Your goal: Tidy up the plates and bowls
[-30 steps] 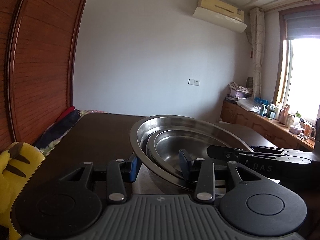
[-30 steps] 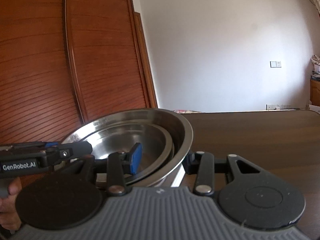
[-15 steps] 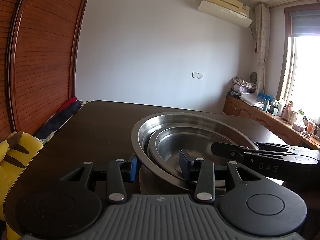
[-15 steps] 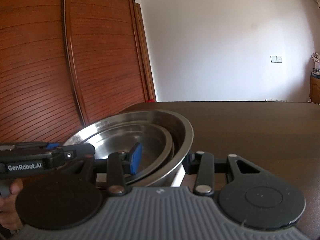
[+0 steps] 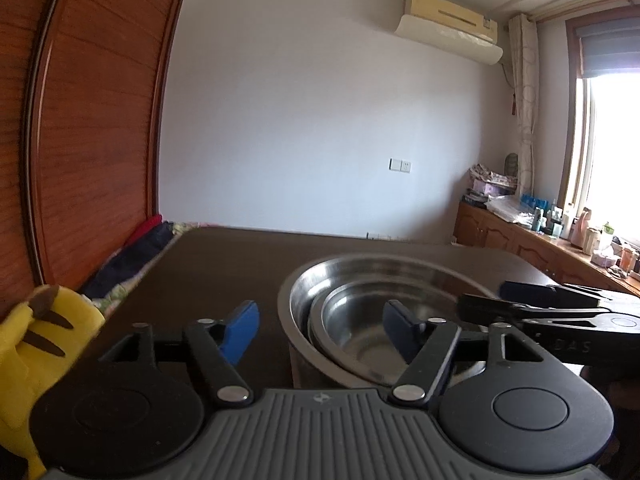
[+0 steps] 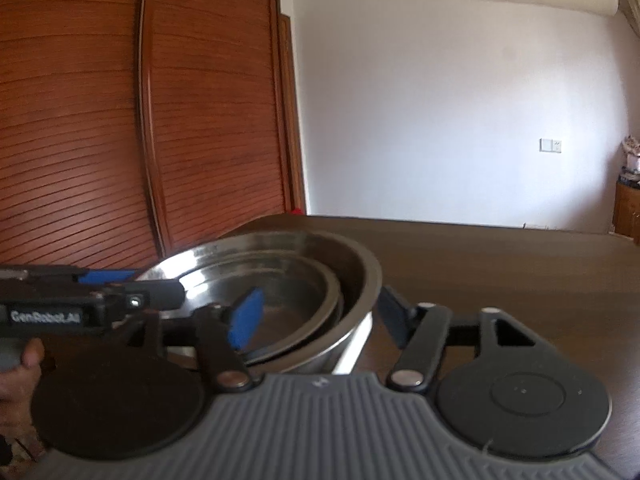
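On dark wooden table (image 5: 224, 264): nested steel bowls, smaller bowl (image 5: 360, 320) seated inside large bowl (image 5: 400, 268). Left gripper (image 5: 320, 334) at 6 o'clock of left wrist view, jaws opening, now wide; near rim of stack between blue pads (image 5: 240, 330), neither pad touching metal. Right gripper (image 6: 318, 314) straddling stack's right rim, jaws opening; pads appear clear of rim. Yellow plush toy (image 5: 28, 344) at 8 o'clock. Wooden wardrobe (image 6: 140, 120) at 10 o'clock.
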Demonstrator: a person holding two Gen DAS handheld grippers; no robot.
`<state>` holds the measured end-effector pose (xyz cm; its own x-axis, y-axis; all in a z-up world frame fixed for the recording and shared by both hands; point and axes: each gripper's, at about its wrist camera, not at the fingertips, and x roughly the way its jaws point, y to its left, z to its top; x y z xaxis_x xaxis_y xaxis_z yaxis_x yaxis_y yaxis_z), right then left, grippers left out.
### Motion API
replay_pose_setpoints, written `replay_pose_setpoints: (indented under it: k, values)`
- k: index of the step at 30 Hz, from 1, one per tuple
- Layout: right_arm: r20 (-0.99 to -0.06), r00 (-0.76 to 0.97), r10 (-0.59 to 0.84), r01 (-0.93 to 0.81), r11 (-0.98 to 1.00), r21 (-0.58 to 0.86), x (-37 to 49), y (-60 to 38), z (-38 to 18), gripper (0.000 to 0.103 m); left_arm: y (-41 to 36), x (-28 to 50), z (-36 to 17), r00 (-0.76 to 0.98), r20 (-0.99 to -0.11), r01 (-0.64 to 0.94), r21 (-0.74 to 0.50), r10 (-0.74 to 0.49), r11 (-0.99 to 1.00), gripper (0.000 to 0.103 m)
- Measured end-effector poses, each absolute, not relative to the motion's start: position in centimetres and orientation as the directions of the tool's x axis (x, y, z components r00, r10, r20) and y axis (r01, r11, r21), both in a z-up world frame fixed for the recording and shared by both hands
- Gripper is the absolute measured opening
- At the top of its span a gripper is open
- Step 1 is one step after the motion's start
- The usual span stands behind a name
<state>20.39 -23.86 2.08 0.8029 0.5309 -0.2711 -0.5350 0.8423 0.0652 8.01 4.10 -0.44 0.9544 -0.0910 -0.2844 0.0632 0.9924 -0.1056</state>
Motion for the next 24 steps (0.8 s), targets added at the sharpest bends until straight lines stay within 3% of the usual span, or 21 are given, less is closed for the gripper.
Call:
replay_pose_setpoints:
  k: [9,18,19,24]
  values:
    - [-0.228,0.846,0.482,-0.488,0.872,0.033,18.6,-26.7,4.6,0.082,2.8,6.5,2.9,0.974,-0.210,0.077,-0.060,-0.088,0.995,0.103]
    - [-0.152,0.884,0.442,-0.444,0.896,0.025,16.4,-30.1,7.6,0.097,0.5,5.0,5.8,0.981,-0.164,0.101,-0.037,-0.106,0.994,0.103]
    - [-0.145,0.888,0.437,-0.439,0.898,0.023,16.2,-30.5,7.7,0.103,0.2,4.9,6.1,0.982,-0.160,0.099,-0.029,-0.102,0.995,0.103]
    - [-0.133,0.907,0.400,-0.402,0.916,0.013,15.5,-32.2,8.8,0.103,-0.9,3.9,7.2,0.987,-0.144,0.074,-0.006,-0.074,0.997,0.103]
